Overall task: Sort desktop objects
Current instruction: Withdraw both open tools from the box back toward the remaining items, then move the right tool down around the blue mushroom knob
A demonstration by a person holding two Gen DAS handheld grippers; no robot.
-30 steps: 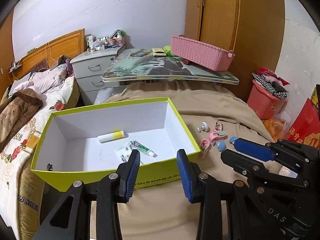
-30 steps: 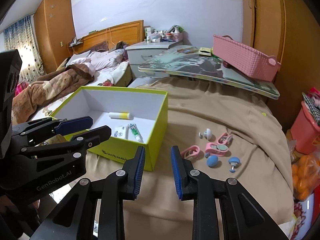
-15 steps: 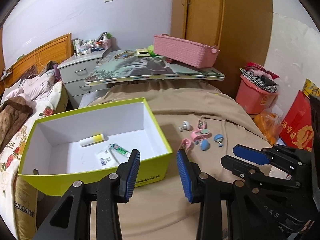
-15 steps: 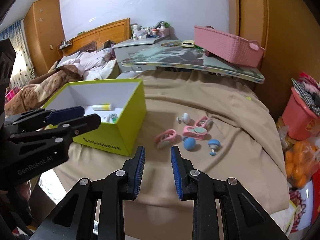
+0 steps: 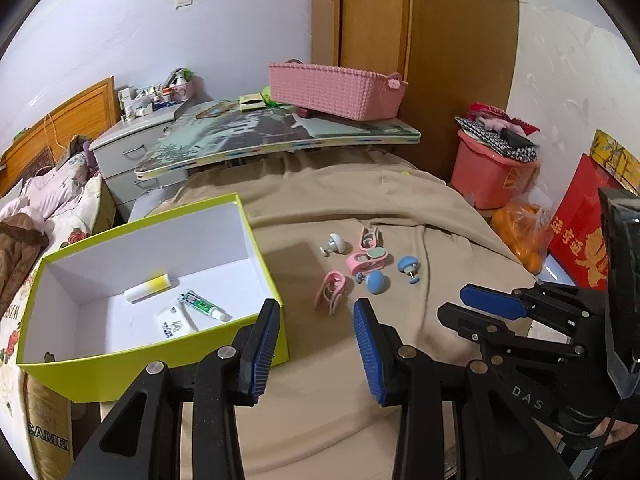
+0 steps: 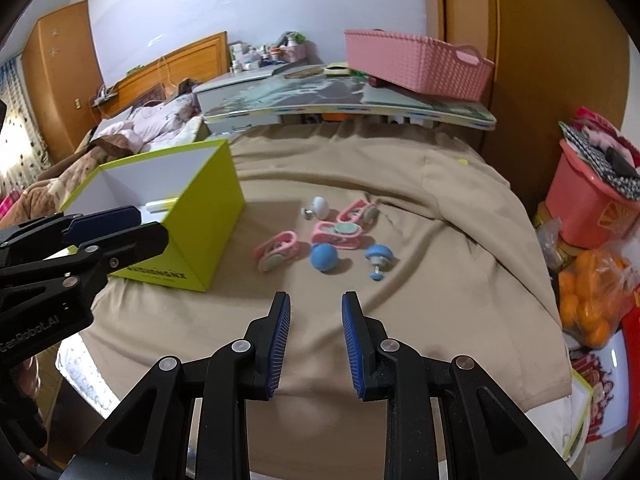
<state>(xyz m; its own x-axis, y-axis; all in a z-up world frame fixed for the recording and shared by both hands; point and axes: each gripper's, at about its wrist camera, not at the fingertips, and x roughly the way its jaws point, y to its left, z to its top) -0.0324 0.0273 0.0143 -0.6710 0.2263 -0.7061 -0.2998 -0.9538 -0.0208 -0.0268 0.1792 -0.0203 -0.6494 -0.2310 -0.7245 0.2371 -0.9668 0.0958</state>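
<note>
two grippers, left gripper and right gripper, jaws parted, empty

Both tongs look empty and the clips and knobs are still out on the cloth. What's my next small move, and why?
Probably ease the right tongs forward toward the nearest pink clip. Both tongs are open and empty, and that clip lies loose beside the green box ahead of them.

Bare cloth ahead of right claw; green box walls left side.
</note>
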